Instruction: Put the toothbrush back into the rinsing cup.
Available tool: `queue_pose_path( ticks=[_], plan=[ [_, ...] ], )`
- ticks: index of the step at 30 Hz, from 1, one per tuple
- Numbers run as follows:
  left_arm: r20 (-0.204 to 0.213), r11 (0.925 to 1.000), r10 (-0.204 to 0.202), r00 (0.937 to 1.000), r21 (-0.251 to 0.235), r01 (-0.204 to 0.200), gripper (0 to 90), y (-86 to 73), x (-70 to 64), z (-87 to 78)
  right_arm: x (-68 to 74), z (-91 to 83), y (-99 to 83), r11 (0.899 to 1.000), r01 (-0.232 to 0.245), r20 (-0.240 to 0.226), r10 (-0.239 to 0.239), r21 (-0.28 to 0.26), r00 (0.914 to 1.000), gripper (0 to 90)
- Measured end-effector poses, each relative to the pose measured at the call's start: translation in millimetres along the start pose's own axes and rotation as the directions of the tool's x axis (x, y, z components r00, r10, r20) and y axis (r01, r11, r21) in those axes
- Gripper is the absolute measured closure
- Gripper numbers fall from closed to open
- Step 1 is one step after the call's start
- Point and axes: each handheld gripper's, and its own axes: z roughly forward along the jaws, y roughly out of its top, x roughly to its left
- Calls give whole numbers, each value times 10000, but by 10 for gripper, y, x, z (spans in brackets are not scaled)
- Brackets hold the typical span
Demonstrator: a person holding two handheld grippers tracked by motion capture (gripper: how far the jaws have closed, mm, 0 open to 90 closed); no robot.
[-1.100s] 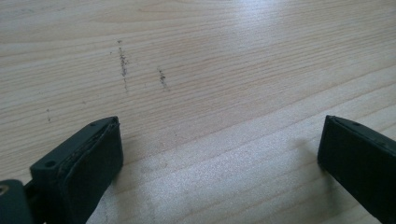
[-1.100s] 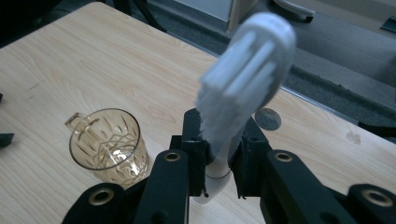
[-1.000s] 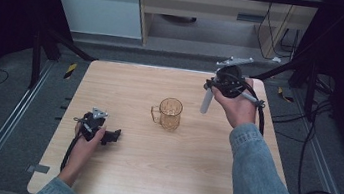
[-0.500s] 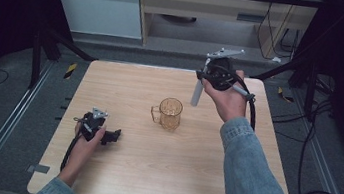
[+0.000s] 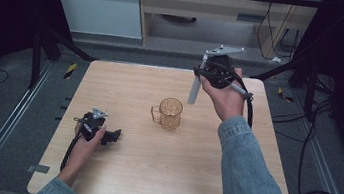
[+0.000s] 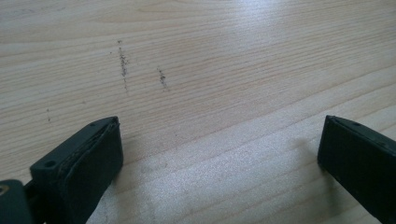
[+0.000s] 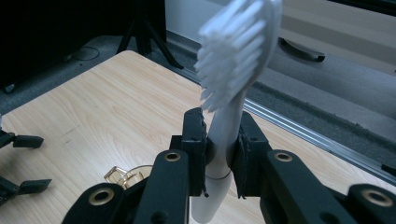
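A clear amber mug (image 5: 170,113) with its handle to the left stands at the middle of the wooden table (image 5: 149,175). My right gripper (image 5: 203,74) is raised over the table behind and to the right of the mug. It is shut on the neck of a white toothbrush (image 5: 194,91), whose handle hangs down. In the right gripper view the white toothbrush (image 7: 223,135) sits clamped in my right gripper (image 7: 222,128), bristles up, with the mug's rim (image 7: 125,176) below. My left gripper (image 5: 114,137) rests on the table at front left, open. My left gripper (image 6: 219,154) has bare wood between its jaws.
The table's far edge borders a metal rail (image 5: 164,64) and grey floor. A black tripod leg (image 5: 61,44) stands off the back left corner. Cables (image 5: 315,146) lie on the floor at the right.
My right gripper has carried the toothbrush leftward, closer to the mug. The left gripper and the mug have stayed put.
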Motion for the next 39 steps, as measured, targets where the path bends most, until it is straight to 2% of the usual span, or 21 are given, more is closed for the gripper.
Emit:
queue_pose_path(
  ticks=[19,39],
  plan=[
    [-1,10000,24,10000,-5,-24,0,0,2,0,140,36,130,9993,151,-190,-157,-336,9997,768],
    [5,10000,34,10000,2,-34,0,1,3,0,261,114,164,9991,265,-490,-281,-330,9984,769]
  ],
)
